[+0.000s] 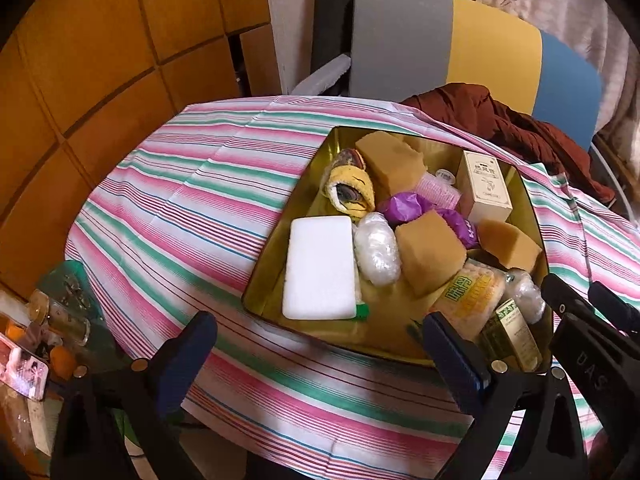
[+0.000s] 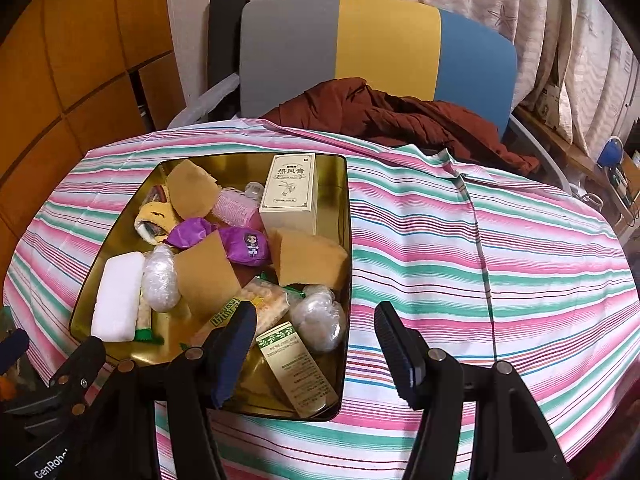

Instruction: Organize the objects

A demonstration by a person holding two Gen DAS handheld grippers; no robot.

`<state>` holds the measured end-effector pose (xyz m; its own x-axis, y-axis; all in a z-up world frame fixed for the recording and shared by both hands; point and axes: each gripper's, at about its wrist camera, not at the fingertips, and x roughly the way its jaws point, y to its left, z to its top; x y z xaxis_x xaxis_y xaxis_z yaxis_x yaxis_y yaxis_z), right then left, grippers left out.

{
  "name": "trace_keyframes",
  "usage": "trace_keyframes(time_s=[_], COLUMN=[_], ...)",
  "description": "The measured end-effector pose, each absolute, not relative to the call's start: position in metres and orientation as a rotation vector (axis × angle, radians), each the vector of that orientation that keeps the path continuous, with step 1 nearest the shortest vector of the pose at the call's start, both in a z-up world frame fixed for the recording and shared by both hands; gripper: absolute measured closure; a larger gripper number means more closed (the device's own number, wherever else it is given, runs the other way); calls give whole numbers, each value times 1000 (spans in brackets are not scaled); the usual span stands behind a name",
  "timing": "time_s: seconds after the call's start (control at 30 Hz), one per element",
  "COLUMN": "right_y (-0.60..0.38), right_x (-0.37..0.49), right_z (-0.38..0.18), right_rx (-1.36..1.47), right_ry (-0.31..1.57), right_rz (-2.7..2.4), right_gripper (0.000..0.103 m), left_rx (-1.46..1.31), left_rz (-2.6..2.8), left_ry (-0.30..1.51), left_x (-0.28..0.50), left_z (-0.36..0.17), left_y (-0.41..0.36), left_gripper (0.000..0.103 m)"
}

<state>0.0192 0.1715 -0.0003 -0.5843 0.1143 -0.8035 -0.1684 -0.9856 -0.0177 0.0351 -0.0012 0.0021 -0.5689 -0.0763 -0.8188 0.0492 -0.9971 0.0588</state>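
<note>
A gold tin tray (image 1: 276, 264) (image 2: 347, 216) sits on the striped tablecloth (image 1: 180, 200) (image 2: 500, 260). It holds a white foam block (image 1: 320, 268) (image 2: 118, 296), tan sponges (image 1: 430, 252) (image 2: 204, 276), a cream box (image 1: 486, 188) (image 2: 290, 196), a purple packet (image 1: 408, 204) (image 2: 244, 246), wrapped clear bundles (image 1: 376, 248) (image 2: 320, 320), a snack pack (image 1: 472, 296) and a small green-topped box (image 1: 512, 332) (image 2: 296, 364). My left gripper (image 1: 320, 340) is open and empty at the tray's near edge. My right gripper (image 2: 316, 328) is open and empty over the tray's near right corner.
A chair with grey, yellow and blue back (image 2: 360, 44) stands behind the table, with a rust-red cloth (image 2: 400, 116) (image 1: 512, 128) on it. Wooden panels (image 1: 100, 60) are at the left. Clutter with jars (image 1: 60, 320) lies at the table's near left.
</note>
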Motion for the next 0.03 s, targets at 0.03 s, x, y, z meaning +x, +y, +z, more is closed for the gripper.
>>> trace_keyframes(time_s=[0.03], right_y=[172], right_x=[19], right_z=[0], right_rx=[-1344], right_ry=[90], right_rz=[2660], right_gripper=[41], left_rx=[1429], left_rz=[-2720], left_ry=[-40], left_x=[34], left_z=[2], left_y=[-1], left_gripper=[0])
